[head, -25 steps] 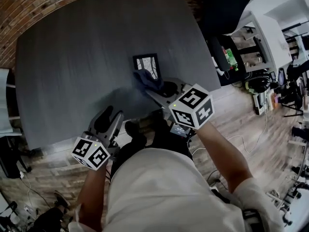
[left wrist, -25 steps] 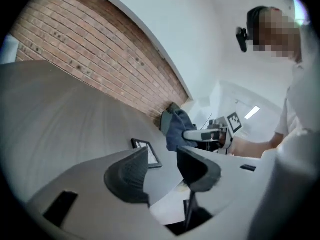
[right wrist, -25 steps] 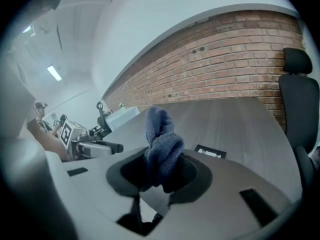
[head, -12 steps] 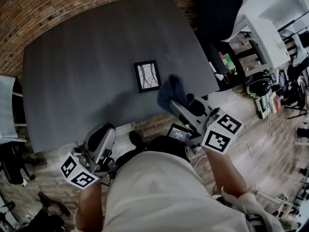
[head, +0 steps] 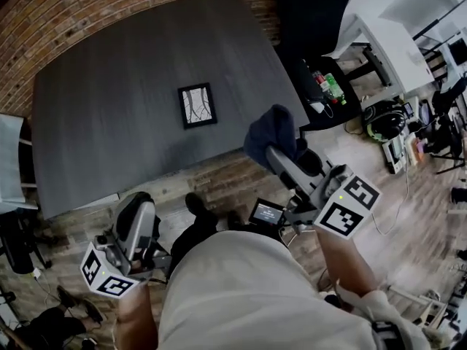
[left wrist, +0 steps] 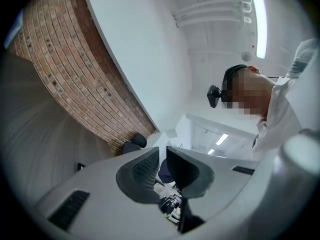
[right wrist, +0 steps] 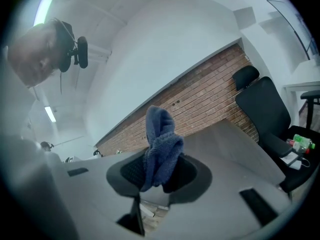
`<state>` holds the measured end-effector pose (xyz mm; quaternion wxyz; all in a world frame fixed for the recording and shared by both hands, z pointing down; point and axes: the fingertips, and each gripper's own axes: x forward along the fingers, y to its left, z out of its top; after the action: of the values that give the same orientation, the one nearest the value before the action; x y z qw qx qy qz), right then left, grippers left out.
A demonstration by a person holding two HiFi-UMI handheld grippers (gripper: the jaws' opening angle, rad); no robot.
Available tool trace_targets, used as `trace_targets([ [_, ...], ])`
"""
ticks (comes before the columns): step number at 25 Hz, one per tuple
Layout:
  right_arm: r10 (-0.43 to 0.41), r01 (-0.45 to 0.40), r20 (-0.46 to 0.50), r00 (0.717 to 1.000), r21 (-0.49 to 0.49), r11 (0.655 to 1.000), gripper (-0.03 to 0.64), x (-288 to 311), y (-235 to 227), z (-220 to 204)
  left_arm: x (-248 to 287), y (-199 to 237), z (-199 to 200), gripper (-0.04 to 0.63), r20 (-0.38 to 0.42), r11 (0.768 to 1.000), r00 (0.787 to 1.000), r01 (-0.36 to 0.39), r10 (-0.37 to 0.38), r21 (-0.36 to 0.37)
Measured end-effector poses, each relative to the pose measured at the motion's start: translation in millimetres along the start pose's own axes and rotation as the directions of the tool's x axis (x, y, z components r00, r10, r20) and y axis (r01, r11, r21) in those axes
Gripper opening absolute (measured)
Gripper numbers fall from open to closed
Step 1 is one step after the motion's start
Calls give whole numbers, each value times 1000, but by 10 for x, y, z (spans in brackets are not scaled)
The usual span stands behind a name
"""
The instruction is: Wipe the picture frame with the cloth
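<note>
The black picture frame (head: pixel 197 105) lies flat on the dark grey table (head: pixel 102 115), with nothing touching it. My right gripper (head: pixel 283 154) is shut on the blue cloth (head: pixel 268 131), held off the table's near right corner, away from the frame. In the right gripper view the cloth (right wrist: pixel 161 143) stands bunched up between the pads of the right gripper (right wrist: pixel 159 168). My left gripper (head: pixel 136 204) hangs over the floor, short of the table's near edge. Its jaws have just been closing. In the left gripper view a narrow slit remains at the left gripper (left wrist: pixel 163 153), with nothing in it.
A black office chair (head: pixel 310 13) stands past the table's right side, by a brick wall (head: pixel 87 6). A side shelf with a green bottle (head: pixel 330 88) and clutter sits further right. A black chair (right wrist: pixel 262 111) shows beside the table (right wrist: pixel 225 144).
Both grippers have drawn back from the table toward the body. The right one carried the cloth off the frame. The left jaws went from wide open to nearly closed.
</note>
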<state>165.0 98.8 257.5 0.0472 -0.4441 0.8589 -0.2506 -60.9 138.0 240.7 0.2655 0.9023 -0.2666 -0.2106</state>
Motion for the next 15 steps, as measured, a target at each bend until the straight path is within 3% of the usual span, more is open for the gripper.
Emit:
trace_targets([
  [8, 61, -61, 4, 998, -24, 998, 101, -559, 65, -150, -16, -703, -470, 54, 13, 999, 999, -41, 40, 31],
  [15, 96, -96, -10, 995, -26, 995, 100, -781, 228, -321, -316, -944, -705, 54, 2, 995, 996, -94, 94, 34],
])
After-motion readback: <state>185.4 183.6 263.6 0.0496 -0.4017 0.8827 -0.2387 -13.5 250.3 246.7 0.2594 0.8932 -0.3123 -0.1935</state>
